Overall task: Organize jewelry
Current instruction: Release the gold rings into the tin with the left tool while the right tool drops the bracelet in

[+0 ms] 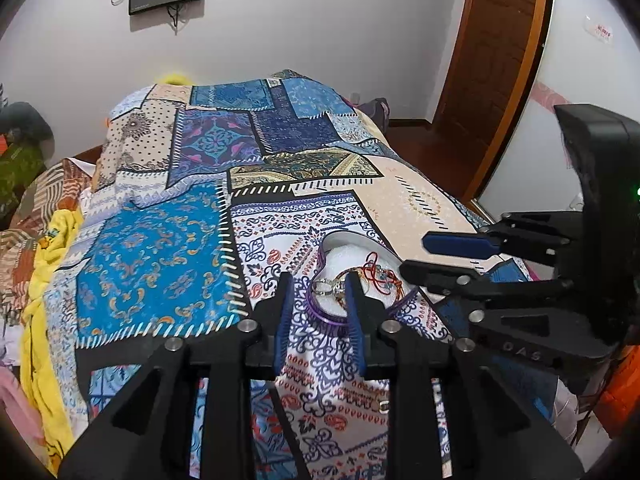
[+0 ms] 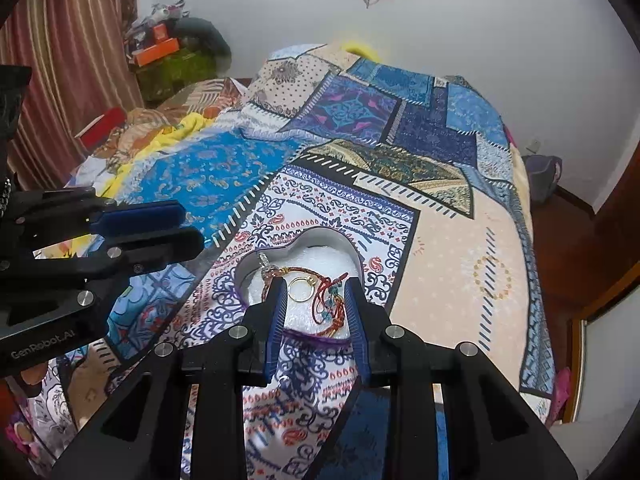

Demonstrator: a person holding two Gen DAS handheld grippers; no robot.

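One heart-shaped box (image 2: 320,240) lies on the bed (image 2: 460,248), holding one gold ring (image 2: 301,289), one red cord bracelet (image 2: 332,304) and one silver piece (image 2: 266,266). Left claw (image 1: 320,304) and right claw (image 2: 316,312) hover spread, empty. "GenRobot.AI" marks the left one.

Left gripper (image 1: 319,280): black plastic frame, angular struts with triangular cut-outs, round silver screws at joints. Fingers (image 1: 285,316) black outside, ribbed blue pads inside.

Right gripper (image 2: 314,286): same build, black linkages, silver screws, blue ribbed pads on fingers (image 2: 357,332).

Right gripper seen from left camera: tall black housing behind, small green light at edge, faint raised letters on lower bar.

Left gripper seen from right camera: white "GenRobot.AI" lettering on black body; bit of skin showing beneath.
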